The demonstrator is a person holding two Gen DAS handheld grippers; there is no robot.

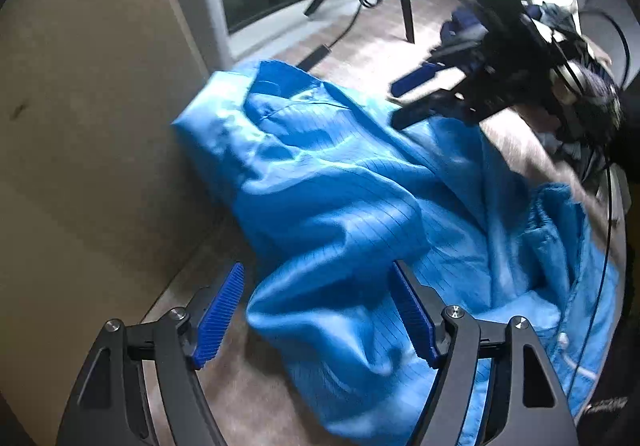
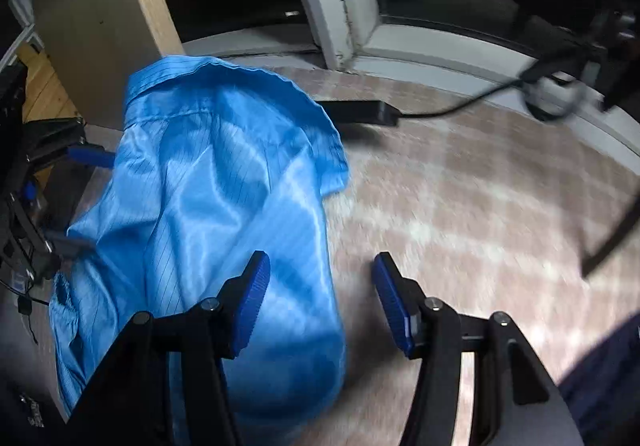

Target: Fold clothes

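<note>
Pale patterned carpet (image 2: 460, 205) formed the working surface, bounded by a beige wall (image 1: 80, 105) and a white-framed window (image 2: 340, 5) showing darkness outside; my left gripper (image 1: 316, 314) stood wide open, nothing between its blue pads (image 1: 220, 316), the right-hand pad overlapping a fold of the blue shirt (image 1: 340, 205); whether it touched the cloth I could not tell; my right gripper (image 2: 320, 302) was likewise spread wide and empty, one finger over the shirt's edge, the other over bare carpet; the shirt lay crumpled on the carpet; a black power strip (image 2: 360, 111) lay near the window.
</note>
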